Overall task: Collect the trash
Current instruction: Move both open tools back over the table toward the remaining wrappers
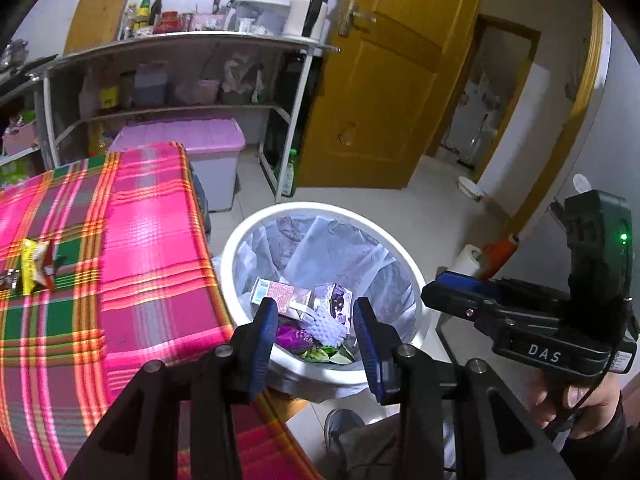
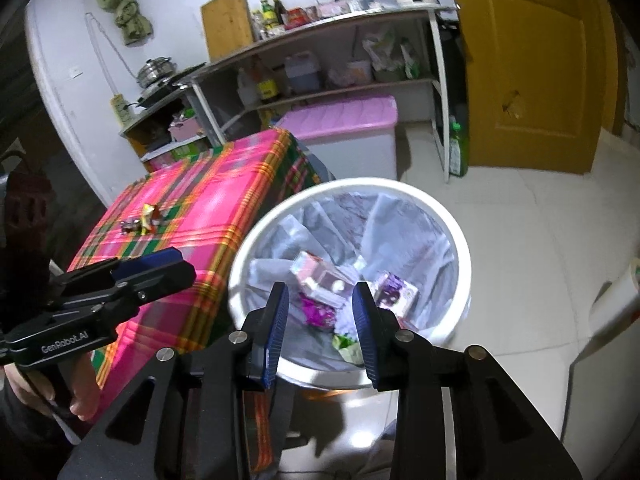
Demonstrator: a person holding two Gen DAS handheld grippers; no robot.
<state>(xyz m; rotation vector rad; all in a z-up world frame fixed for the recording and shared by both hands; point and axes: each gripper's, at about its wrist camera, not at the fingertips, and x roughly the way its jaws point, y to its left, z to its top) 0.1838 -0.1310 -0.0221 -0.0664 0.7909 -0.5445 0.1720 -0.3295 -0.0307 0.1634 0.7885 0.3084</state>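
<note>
White plastic bin, lined and part full, sits on the floor just right of the plaid bench.

I hold both tools over the bin's near rim: my left tool has its blue pads spread with nothing between them, and my right tool is likewise parted and empty. Down in the liner I see a pale milk carton, a purple carton, a purple wrapper and some green scraps, all lying loose together. On the bench, well apart from the bin toward the far left, a yellow snack wrapper lies beside another small dark wrapper that I cannot make out clearly.
</note>
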